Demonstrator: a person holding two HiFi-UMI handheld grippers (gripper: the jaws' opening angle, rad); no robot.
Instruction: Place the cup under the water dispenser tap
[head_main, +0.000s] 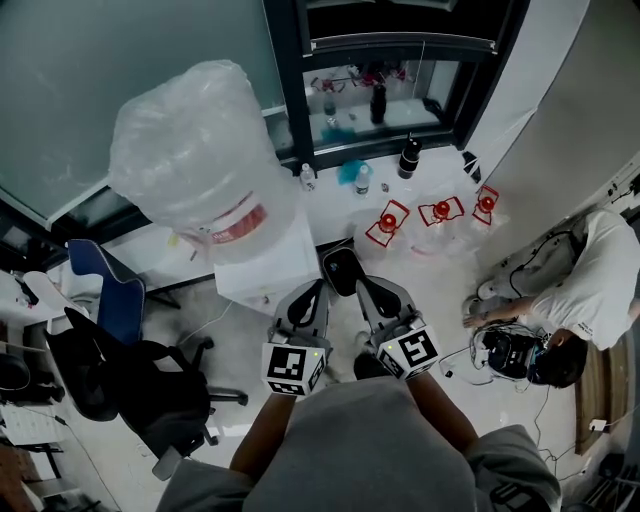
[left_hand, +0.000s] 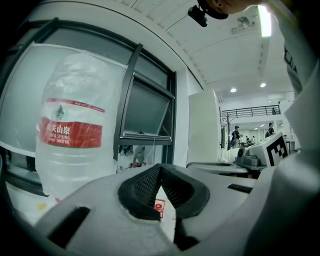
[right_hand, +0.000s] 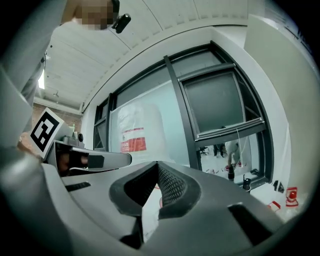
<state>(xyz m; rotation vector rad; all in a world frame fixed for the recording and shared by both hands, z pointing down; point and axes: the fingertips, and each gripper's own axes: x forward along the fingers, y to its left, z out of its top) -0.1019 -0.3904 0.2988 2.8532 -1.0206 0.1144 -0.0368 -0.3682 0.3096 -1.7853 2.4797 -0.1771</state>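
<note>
A white water dispenser (head_main: 265, 265) stands ahead, topped by a big clear bottle (head_main: 205, 160) with a red label; its tap is hidden. The same bottle (left_hand: 70, 135) fills the left of the left gripper view, and in the right gripper view the bottle (right_hand: 137, 135) is left of centre. I cannot make out a cup for certain. My left gripper (head_main: 325, 283) and right gripper (head_main: 357, 283) are raised side by side in front of the dispenser. The left gripper (left_hand: 159, 168) and right gripper (right_hand: 157, 165) are both shut, nothing between the pads.
Three red-marked squares (head_main: 388, 222) with clear items lie on the floor beyond the dispenser. Bottles (head_main: 408, 155) stand by the dark-framed window. A person (head_main: 590, 280) crouches at the right among cables. A blue chair (head_main: 105, 290) and a black office chair (head_main: 130, 380) stand at the left.
</note>
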